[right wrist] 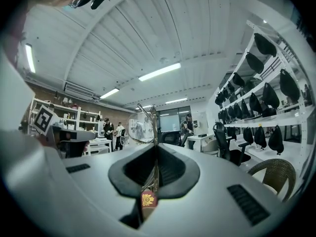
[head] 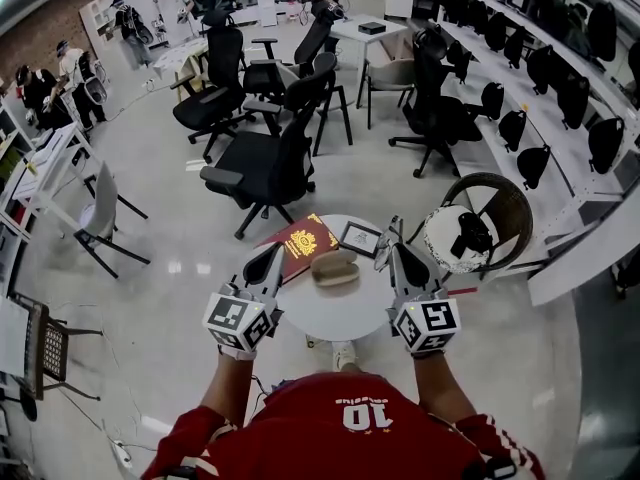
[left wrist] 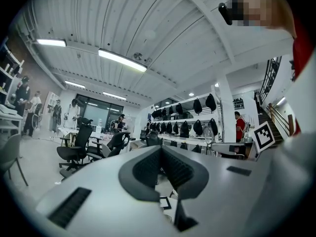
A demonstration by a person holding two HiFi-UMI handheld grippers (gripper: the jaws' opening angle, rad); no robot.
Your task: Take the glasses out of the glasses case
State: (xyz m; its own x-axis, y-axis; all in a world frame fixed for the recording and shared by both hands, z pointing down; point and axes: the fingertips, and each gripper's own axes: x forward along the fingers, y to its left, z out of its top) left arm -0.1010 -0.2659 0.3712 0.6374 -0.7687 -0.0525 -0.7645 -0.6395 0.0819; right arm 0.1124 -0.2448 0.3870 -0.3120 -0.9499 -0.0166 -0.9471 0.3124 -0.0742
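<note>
Jaws of our right gripper (right wrist: 156,147) pinching the glasses (right wrist: 140,127) by the frame, one lens standing above the tips, jaws of our left gripper (left wrist: 161,149) pressed together, tan glasses case (head: 334,268) lying on the round white counter (head: 330,318) between them, beside a red booklet (head: 300,240).

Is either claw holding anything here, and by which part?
The right claw holds the glasses by a thin metal side arm, with the lens sticking out ahead. The left claw is shut on nothing.
</note>
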